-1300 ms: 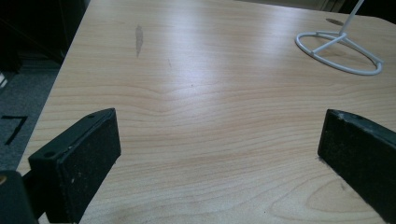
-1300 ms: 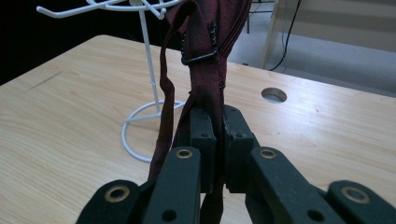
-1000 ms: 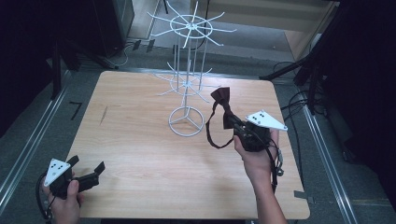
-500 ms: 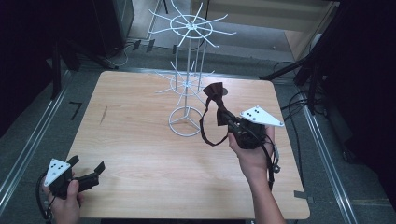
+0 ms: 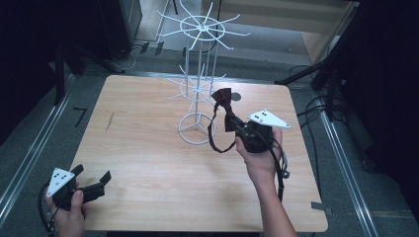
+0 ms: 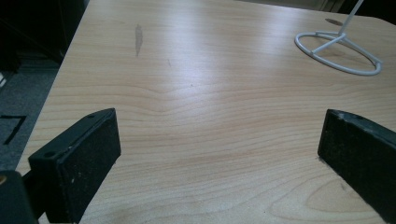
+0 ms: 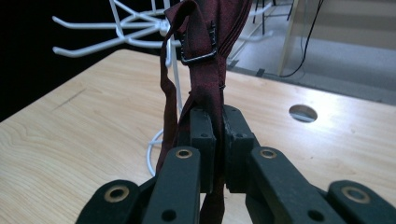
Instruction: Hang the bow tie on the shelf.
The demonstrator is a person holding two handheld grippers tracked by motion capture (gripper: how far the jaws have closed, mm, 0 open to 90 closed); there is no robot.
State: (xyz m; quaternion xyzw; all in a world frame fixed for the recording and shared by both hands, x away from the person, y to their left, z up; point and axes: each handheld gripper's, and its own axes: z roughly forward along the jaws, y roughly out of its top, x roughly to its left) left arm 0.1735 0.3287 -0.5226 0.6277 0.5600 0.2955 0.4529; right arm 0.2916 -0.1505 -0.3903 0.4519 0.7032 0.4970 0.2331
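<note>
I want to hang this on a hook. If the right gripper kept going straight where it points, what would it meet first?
Probably the white wire hook stand: the right gripper, shut on the dark red bow tie, points toward its lower ring of hooks, though depth is unclear.

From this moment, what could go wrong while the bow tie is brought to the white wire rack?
1. The right tongs pinch only a narrow part of the dark red bow tie, so it might slip out.
2. Its strap hangs in a loose loop close to the wire rack; it may catch on a wrong arm or on the ring base.
3. The rack looks light, and the left tongs rest far from it, open, so a push could tip it.
</note>
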